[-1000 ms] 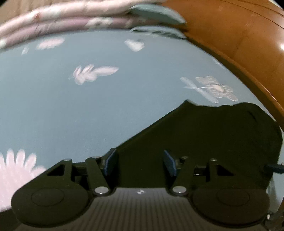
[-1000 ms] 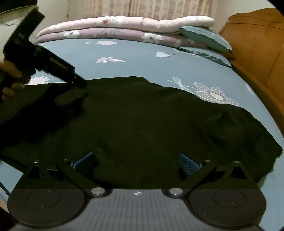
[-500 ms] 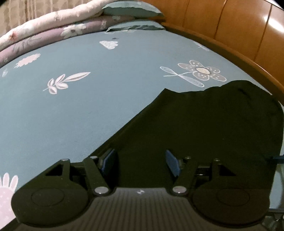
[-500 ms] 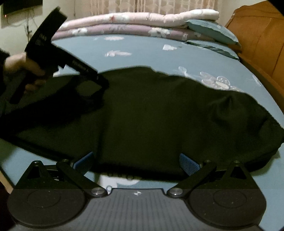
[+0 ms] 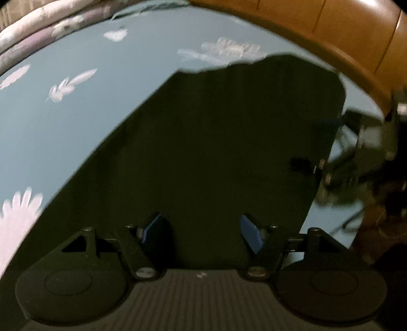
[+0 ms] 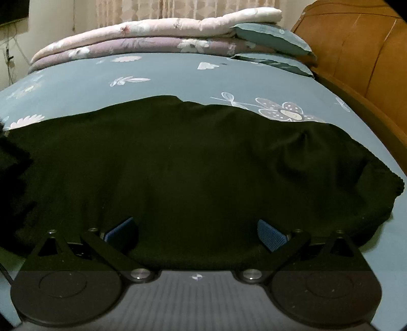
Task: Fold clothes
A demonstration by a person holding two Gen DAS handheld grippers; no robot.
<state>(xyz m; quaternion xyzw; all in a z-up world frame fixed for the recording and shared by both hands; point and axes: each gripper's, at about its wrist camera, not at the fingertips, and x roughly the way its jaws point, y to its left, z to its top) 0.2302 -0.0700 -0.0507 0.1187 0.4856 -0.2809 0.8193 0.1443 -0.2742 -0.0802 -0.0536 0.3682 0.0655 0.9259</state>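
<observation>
- Left wrist view: our left gripper has its jaws set wide, the blue pads apart with nothing pinched between them.
- Beneath and ahead of the jaws lies the black garment, a broad dark sheet stretching away to a ragged far edge.
- It rests on the bed, whose blue sheet with pale leaf and flower prints shows bare to the left.
- We see the wooden headboard curving across the upper right, and folded quilts at the upper left.
- At the right edge there is a blurred dark shape; we cannot tell what it is.
- This whole view is smeared with blur.
- Right wrist view: our right gripper also holds its jaws wide, one pad on each side, and they grip nothing.
- The garment spreads across the bed from edge to edge of the view, its near hem just ahead of the jaws, with wrinkles bunched on the right side.
- Its far edge covers part of a flower print on the sheet.
- Behind it we see the quilts stacked at the far side, a blue pillow beside them, and the headboard on the right.
- A curtain hangs behind the quilts.
</observation>
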